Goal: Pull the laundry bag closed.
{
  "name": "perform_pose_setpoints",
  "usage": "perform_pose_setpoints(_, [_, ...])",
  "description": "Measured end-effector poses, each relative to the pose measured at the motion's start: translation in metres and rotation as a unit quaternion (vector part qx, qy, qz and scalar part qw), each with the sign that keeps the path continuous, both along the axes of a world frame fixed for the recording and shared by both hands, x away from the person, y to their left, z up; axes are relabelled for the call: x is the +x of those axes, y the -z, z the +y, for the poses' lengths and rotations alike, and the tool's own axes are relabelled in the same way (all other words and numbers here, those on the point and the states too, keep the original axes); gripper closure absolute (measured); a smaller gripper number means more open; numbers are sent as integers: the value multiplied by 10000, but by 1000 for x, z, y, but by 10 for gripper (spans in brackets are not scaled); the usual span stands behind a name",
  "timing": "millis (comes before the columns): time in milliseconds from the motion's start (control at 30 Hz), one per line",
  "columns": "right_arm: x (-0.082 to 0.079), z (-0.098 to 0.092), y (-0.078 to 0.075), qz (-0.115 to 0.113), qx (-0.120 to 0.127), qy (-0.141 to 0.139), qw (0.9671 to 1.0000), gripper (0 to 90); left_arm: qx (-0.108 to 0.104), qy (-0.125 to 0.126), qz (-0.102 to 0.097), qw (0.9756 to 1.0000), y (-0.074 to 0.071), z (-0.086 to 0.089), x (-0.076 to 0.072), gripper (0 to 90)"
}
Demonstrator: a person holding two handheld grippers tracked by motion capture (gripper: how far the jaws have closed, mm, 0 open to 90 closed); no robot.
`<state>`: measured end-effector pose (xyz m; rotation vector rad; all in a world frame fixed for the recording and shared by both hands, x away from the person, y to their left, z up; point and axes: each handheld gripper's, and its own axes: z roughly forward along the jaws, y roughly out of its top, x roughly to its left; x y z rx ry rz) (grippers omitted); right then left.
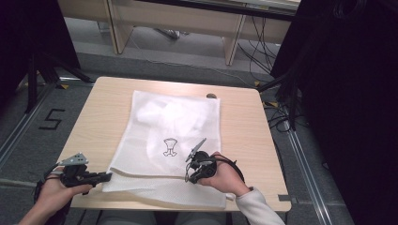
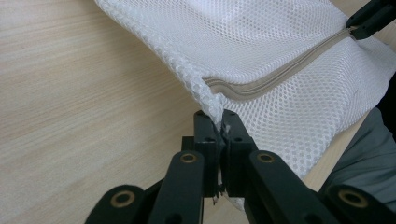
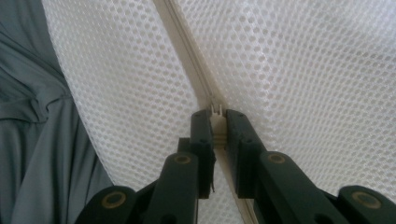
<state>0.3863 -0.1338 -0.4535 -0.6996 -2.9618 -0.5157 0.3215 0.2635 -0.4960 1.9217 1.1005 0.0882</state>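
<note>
A white mesh laundry bag [image 1: 169,140] is spread on the light wooden table [image 1: 244,122]. Its corner is pinched by the left gripper [image 2: 220,122]; its zipper pull [image 3: 216,122] is clamped by the right gripper [image 3: 215,116], detail lost from above.

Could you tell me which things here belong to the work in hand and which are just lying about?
In use:
- white mesh laundry bag
- its zipper
- zipper pull, pinched by the right gripper
- bag corner, pinched by the left gripper

Lying about:
- small dark object on the table
- floor cables
</note>
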Motion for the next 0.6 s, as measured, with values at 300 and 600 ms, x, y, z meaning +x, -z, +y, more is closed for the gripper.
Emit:
perform_pose_setpoints(300, [0,-7,0,-16,-71,111,9999,824,8,3,-1,10000,0,0,0,861])
perform_pose_setpoints(600, [1,-10,0,-24,-81,161,9998,824,-1,0,4,10000,0,0,0,861])
